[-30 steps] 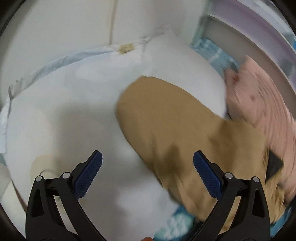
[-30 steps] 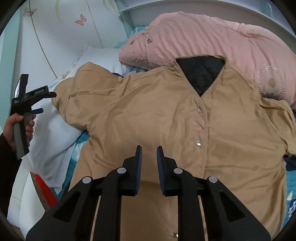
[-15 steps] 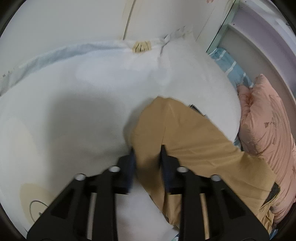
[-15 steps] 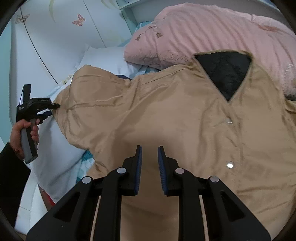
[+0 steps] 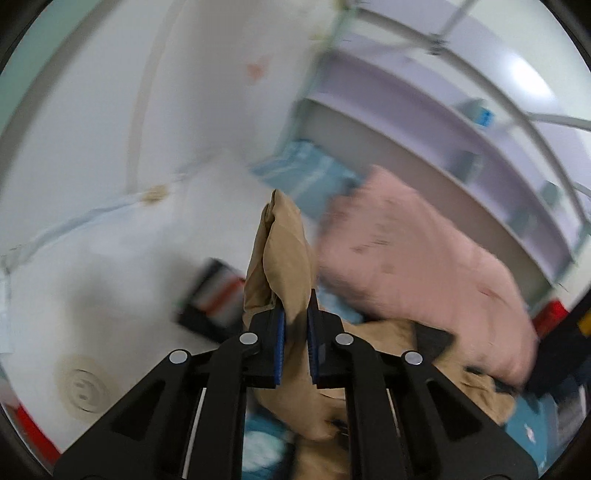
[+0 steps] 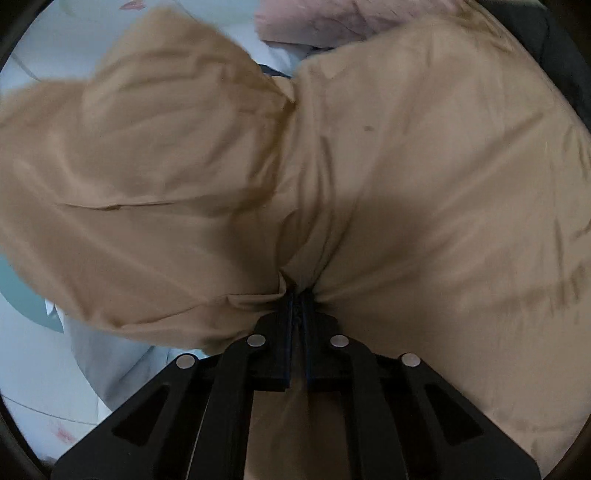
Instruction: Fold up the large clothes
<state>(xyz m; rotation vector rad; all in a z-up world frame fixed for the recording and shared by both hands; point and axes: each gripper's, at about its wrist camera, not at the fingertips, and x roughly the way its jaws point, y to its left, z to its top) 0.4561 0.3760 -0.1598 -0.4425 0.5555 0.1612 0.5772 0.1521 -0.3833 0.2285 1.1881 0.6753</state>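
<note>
1. Right wrist view: tan jacket point(image 6: 406, 166) fills nearly the whole frame, sprawled over the bed; pink quilt point(image 6: 332, 18) lies at the jacket's far edge; white pillow point(image 6: 122, 354) pokes out from under its near left side.
2. Jacket sleeve point(image 5: 284, 251), left wrist view: raised clear of the jacket body, standing as a puffy fold above the pads; a dark boxed item point(image 5: 210, 306) sits on the pillow just left of it, blurred.
3. Left gripper point(image 5: 294, 343): jaws clamped tight on the sleeve end.
4. Right gripper point(image 6: 297, 306): jaws pressed together on a pinch of jacket fabric near its lower middle.
5. Risk, my reading: padded slick cloth held by small pinches; a quick swing could pull either bite loose; sleeve may flop crooked; the pillow underneath could skew the fold.
</note>
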